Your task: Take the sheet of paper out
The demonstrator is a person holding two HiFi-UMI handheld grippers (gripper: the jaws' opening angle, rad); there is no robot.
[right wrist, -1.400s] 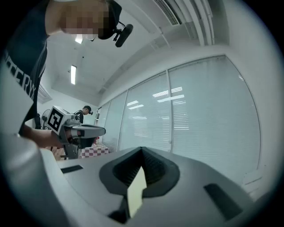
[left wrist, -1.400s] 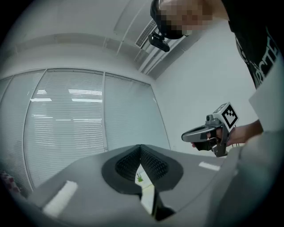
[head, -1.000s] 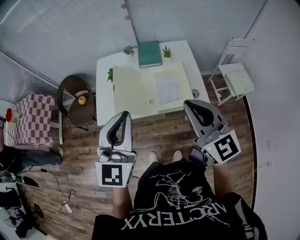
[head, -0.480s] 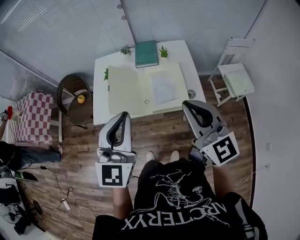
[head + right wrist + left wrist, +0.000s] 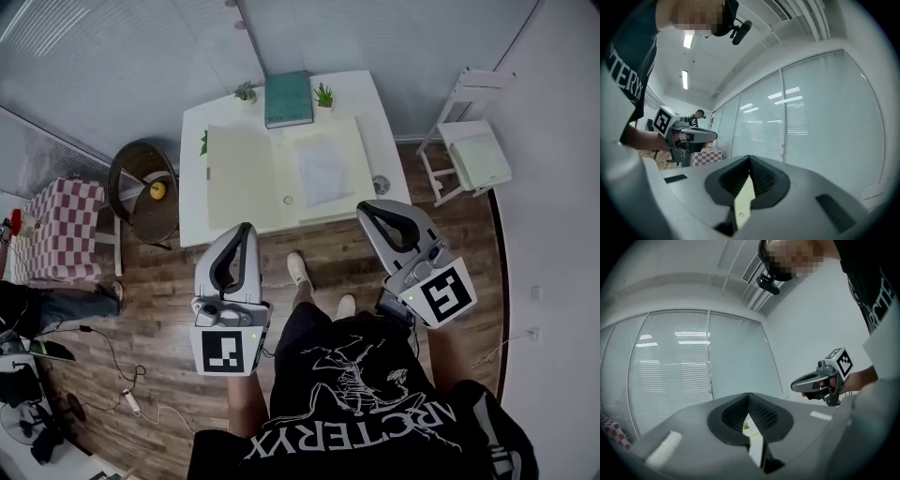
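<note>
Sheet of paper (image 5: 323, 171) lay untouched in the folder (image 5: 244, 178) on the worktop (image 5: 389, 141) at 12 o'clock, while left claw (image 5: 246, 231) and right claw (image 5: 367, 210) were pinched closed on nothing, well short of it.

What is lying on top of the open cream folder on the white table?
A pale sheet of paper lies on the right half of the folder; the left half looks bare. Whatever is under the sheet is covered and cannot be seen.

Sheet of paper (image 5: 323, 171) lies flat (pale, greyish) inside the open folder (image 5: 242, 178).
</note>
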